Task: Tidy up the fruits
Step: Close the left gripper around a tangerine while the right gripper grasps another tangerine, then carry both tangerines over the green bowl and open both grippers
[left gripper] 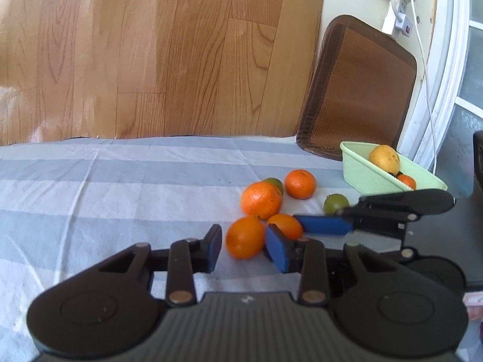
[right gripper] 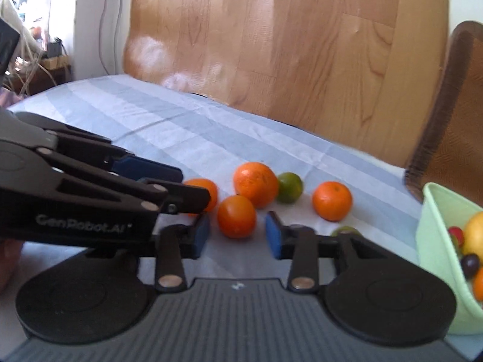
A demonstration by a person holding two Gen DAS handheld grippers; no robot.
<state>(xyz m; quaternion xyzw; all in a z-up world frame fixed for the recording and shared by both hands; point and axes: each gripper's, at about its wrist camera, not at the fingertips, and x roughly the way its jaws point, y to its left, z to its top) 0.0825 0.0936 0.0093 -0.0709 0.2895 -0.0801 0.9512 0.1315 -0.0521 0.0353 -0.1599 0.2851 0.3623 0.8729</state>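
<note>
Counting six fruits loose on the striped grey cloth point(left gripper: 120, 181), few in the pale green plastic basket point(left gripper: 362, 175). My right tongs point(right gripper: 237, 237) are closed on nothing. My left tongs point(left gripper: 246, 249) straddle a small round orange point(left gripper: 244, 236); I can't tell whether they grip it.

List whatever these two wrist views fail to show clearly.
- Green fruit, right wrist view: mostly hidden behind the right gripper's own finger.
- Green basket, right wrist view: cut off by the frame edge; its dark and red fruits are blurred.
- Orange between the left gripper's fingers, left wrist view: whether the pads press it is unclear.
- Second green fruit, left wrist view: largely behind a big orange.
</note>
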